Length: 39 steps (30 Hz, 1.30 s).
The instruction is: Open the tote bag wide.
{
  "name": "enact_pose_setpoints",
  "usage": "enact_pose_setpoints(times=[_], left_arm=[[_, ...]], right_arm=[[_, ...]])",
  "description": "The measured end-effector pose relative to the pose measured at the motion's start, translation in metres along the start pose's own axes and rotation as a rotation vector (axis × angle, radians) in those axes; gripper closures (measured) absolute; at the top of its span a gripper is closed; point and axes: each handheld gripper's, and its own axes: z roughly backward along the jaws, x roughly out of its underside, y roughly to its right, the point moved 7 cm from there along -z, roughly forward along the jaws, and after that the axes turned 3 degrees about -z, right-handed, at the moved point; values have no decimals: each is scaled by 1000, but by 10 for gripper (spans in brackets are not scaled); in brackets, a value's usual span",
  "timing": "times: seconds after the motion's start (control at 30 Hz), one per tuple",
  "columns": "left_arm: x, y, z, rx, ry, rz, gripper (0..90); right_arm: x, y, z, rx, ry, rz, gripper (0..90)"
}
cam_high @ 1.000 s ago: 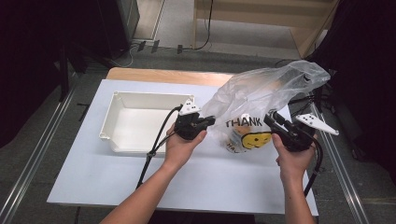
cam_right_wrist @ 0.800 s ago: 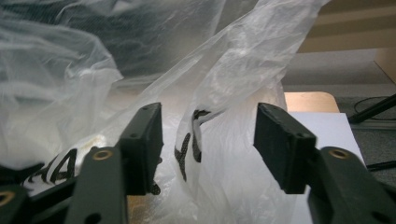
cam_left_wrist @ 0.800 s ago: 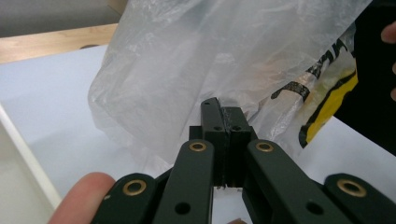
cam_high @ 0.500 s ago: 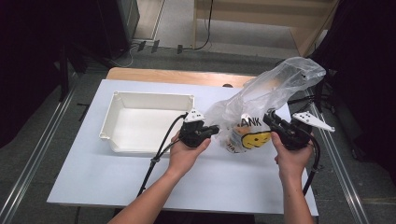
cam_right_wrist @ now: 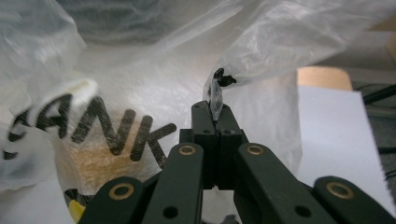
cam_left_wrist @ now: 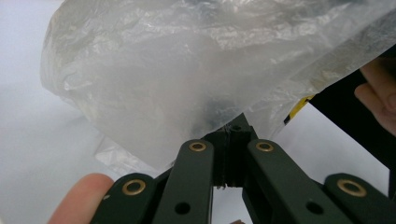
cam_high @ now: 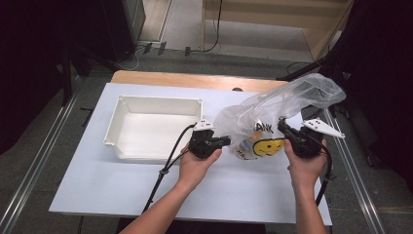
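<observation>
A clear plastic bag (cam_high: 272, 109) printed with a yellow smiley and black letters stands on the white table (cam_high: 97, 180), right of centre. Something brownish (cam_right_wrist: 105, 163) shows through its film. My left gripper (cam_high: 227, 141) is at the bag's left side. In the left gripper view its jaws are shut, and the left gripper (cam_left_wrist: 232, 132) meets the lower edge of the bag's film (cam_left_wrist: 177, 79). My right gripper (cam_high: 281, 125) is at the bag's right side. In the right gripper view the right gripper (cam_right_wrist: 215, 109) is shut on a thin strip of film (cam_right_wrist: 215, 95).
An empty white tray (cam_high: 122, 105) sits on the table left of the bag, just beyond my left hand. A wooden board (cam_high: 195, 80) lies along the table's far edge. Metal rails (cam_high: 34, 165) run down both sides. The left gripper's cable (cam_high: 168, 163) trails toward the front edge.
My left gripper has slid a little right and toward the front edge, pulling the bag's left side with it. The bag's top has sagged slightly. The right gripper has hardly moved.
</observation>
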Motion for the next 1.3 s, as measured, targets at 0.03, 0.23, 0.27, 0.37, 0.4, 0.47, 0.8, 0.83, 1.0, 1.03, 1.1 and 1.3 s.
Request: enact_pose_setpoints(times=[0.03, 0.23, 0.27, 0.37, 0.4, 0.47, 0.8, 0.83, 1.0, 1.03, 1.1, 1.3], left_arm=[[1, 0, 1, 12, 1, 11, 900], [7, 7, 10, 91, 6, 47, 900], [8, 8, 11, 99, 7, 52, 900], [9, 11, 14, 125, 12, 70, 900], [11, 13, 15, 129, 11, 72, 900], [13, 13, 16, 138, 7, 79, 900], [19, 8, 15, 118, 6, 94, 900], [19, 8, 15, 117, 7, 91, 900], [19, 4, 16, 105, 7, 94, 900], [19, 3, 16, 106, 10, 100, 900], [20, 3, 16, 104, 12, 102, 900], [23, 2, 17, 94, -3, 89, 900]], right_arm=[[-3, 0, 4, 6, 8, 9, 900], [5, 4, 13, 12, -20, -9, 900], [5, 4, 13, 12, -20, -9, 900], [3, 2, 20, 17, -14, -4, 900], [2, 1, 24, 29, -12, 6, 900], [3, 1, 25, 32, -18, 11, 900], [6, 15, 26, 23, 47, -54, 554], [-2, 14, 33, 11, 98, -72, 468], [-23, 20, 48, 92, 194, -68, 307], [-23, 20, 48, 92, 194, -68, 307], [-28, 27, 50, 129, 204, -83, 265], [-40, 51, 52, 152, 260, -199, 184]])
